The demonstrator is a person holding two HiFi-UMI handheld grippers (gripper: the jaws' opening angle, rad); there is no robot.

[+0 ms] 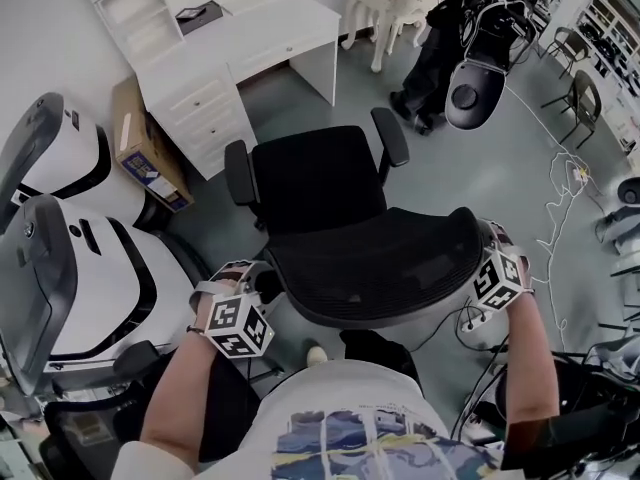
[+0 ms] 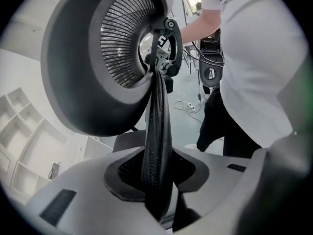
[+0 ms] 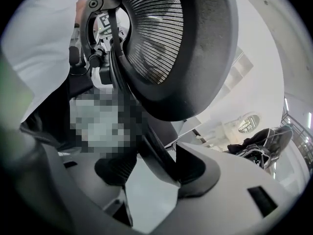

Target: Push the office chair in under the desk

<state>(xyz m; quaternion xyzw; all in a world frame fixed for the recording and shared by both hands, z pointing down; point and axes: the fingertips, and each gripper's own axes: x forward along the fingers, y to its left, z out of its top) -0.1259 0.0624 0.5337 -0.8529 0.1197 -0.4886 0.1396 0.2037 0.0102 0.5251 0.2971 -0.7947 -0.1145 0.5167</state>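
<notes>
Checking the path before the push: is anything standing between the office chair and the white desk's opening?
Nothing visible does. The grey floor between the office chair and the white desk looks bare in the head view. The cardboard box sits left of the drawers, off that path.

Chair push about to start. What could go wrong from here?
1. The right gripper stands open around the backrest rim of the black mesh office chair, touching one pad only, it seems; it may slip and let the chair swivel.
2. The black armrest nearer the white desk's drawer unit looks lined up with it and could strike it.
</notes>
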